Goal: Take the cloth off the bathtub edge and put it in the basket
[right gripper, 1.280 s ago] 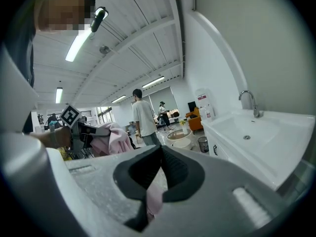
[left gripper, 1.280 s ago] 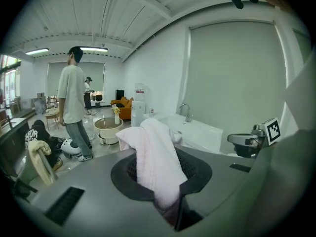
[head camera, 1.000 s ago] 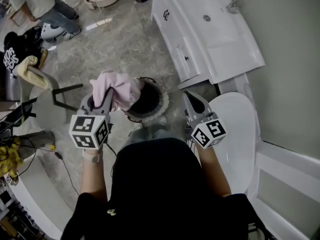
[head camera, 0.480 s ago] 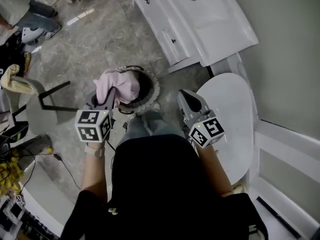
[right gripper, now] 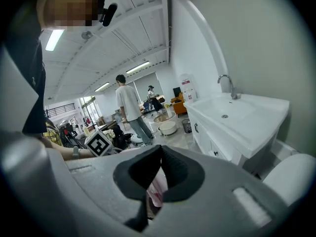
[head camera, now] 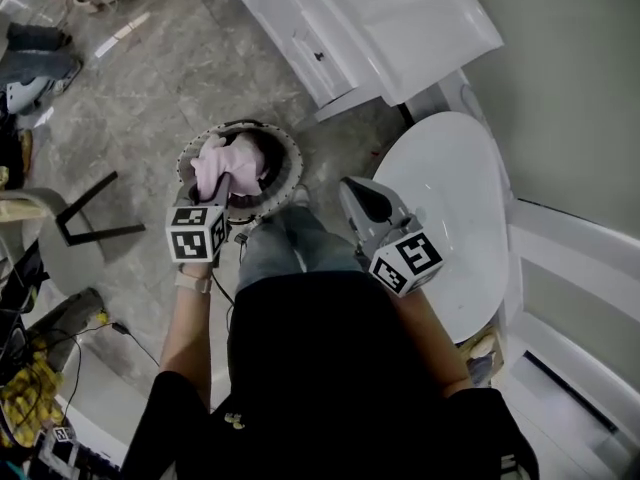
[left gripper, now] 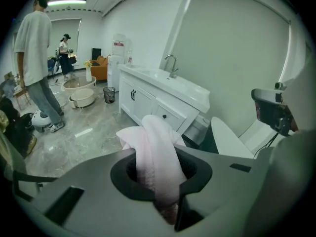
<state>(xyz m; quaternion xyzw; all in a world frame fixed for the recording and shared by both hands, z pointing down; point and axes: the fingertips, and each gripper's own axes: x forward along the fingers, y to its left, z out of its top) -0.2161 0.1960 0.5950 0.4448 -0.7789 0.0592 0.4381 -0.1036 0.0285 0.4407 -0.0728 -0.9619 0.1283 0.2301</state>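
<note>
Pink fluffy cloth point(head camera: 228, 161) sits pinched between the left gripper's point(head camera: 220, 186) jaws over the round dark basket point(head camera: 292, 160); the right gripper's point(head camera: 350, 188) jaws meet, empty.

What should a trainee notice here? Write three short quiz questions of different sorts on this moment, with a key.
1. Multiple choice: the left gripper is shut on A) a pink cloth, B) a brush, C) nothing.
2. True or false: the right gripper grips the pink cloth too.
3. Fill in: in the head view, the pink cloth shows within the rim of the round ____ on the floor.
Key: 1 A. 2 False: its jaws are together with nothing between them. 3 basket.
</note>
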